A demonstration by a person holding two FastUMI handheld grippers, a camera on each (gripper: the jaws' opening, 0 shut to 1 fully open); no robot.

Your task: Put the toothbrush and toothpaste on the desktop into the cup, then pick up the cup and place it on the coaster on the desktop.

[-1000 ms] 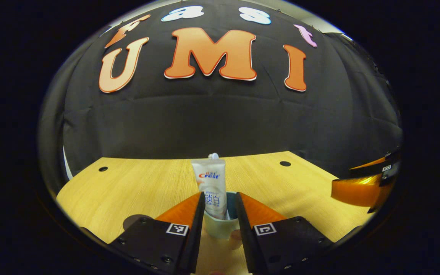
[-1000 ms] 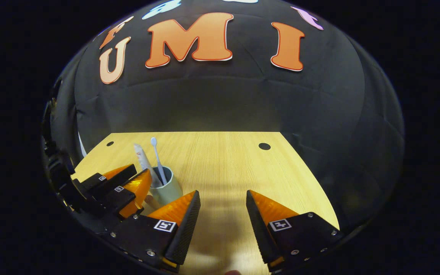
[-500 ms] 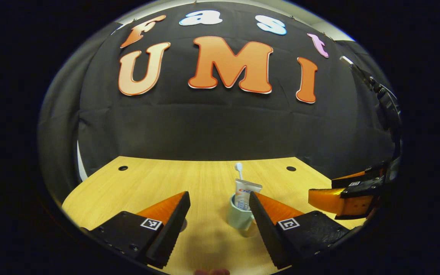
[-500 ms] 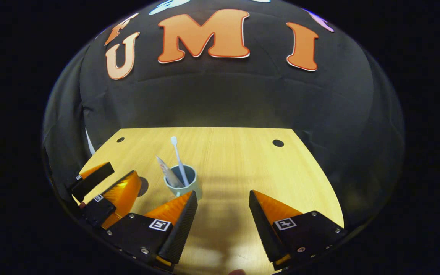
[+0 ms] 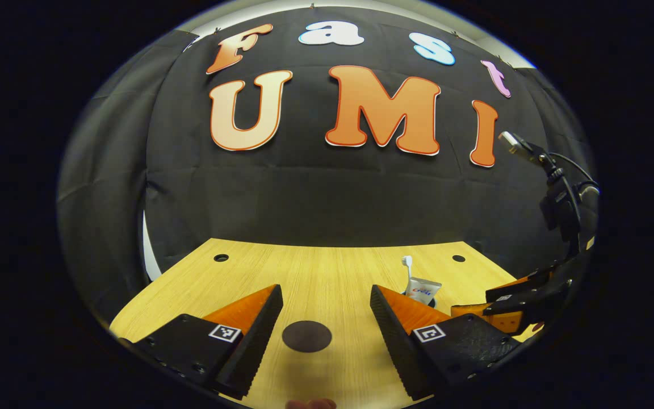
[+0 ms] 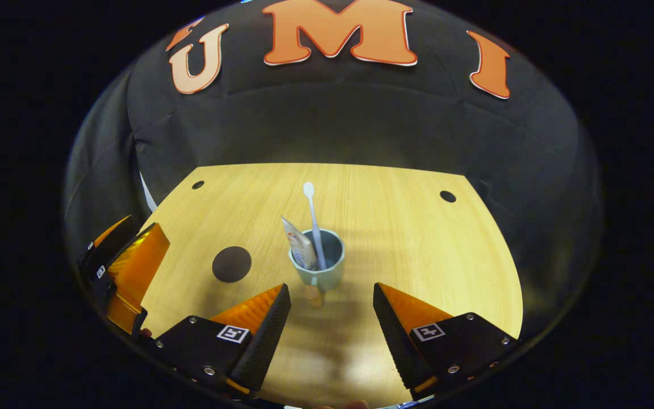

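I am lining my spread-open right tool [image 6: 331, 307] up on the cup [image 6: 317, 266] (toothbrush [image 6: 312, 218] and toothpaste [image 6: 300, 245] inside), aiming low for a level lift toward the coaster [image 6: 231, 264]; left tool [image 5: 326, 307] gaping empty.

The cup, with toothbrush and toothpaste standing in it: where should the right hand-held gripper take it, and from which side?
Probably on the outer wall of the cup, about mid-height, coming in level from the near side where the right hand-held gripper already faces it, open. The toothbrush and toothpaste stick up past the rim, which blocks a top grasp, and the cup stands upright.
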